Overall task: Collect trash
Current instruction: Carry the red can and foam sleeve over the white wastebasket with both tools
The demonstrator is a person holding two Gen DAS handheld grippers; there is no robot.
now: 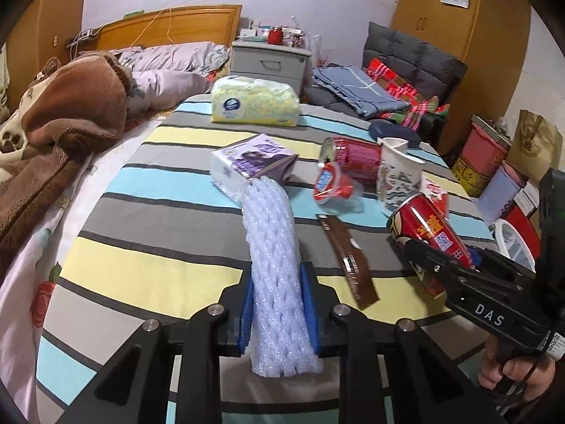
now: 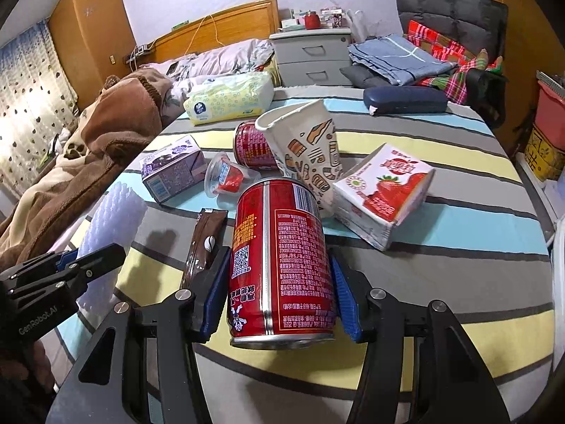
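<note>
— Pinched between the left gripper pads, one white foam net sleeve is held. Beyond the fingers?

— One brown wrapper, two cartons, two cups. Two red cans are counted: one red can is clamped by the half-open right gripper.

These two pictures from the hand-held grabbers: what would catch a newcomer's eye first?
Probably the big red can clamped in the right gripper, filling the middle of its view. Next, the white foam net sleeve pinched in the left gripper. Behind both, cartons, a paper cup and another can litter the striped table.
</note>
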